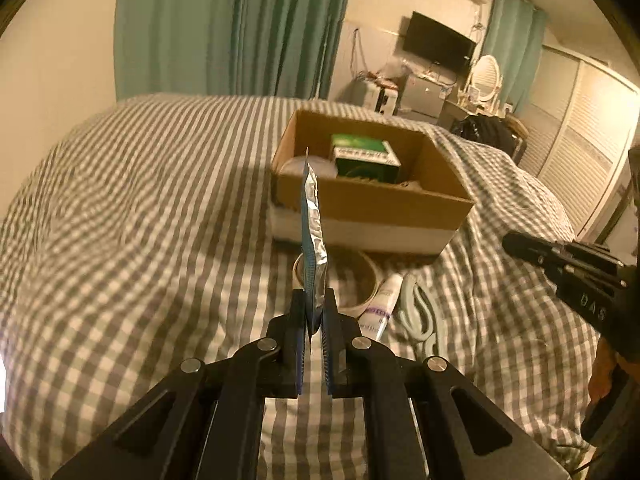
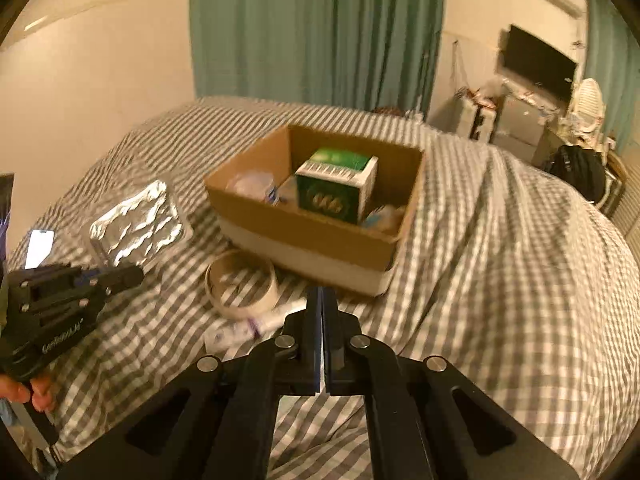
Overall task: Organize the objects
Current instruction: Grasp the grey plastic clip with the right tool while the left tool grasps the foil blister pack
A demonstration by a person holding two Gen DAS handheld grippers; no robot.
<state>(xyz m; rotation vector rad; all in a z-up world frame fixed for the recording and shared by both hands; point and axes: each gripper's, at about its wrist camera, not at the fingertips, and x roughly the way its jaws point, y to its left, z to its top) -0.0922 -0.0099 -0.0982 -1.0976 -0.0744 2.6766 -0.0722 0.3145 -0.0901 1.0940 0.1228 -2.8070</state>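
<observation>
The left claw (image 1: 313, 310) is clamped on the lower edge of a silver foil packet (image 1: 313, 240), which stands upright on edge above the gingham-covered bed (image 1: 140, 200). The right claw (image 2: 322, 300) has its jaws pressed together with nothing between them.

Beyond the packet sits an open cardboard box (image 1: 372, 204) with a white lower band; inside it are a green carton (image 1: 366, 156) and some pale items too blurred to name. On the bed between the claws and the box lies a roll of tape (image 2: 240, 284), just near of the box's front wall. Beside the roll, to its right in the left wrist view, lie a white tube (image 1: 380, 304) and a pair of pale blue scissors (image 1: 420, 312). A teal curtain (image 2: 316, 32) hangs behind the bed, and a dark screen (image 1: 438, 46) hangs on the far right wall.
</observation>
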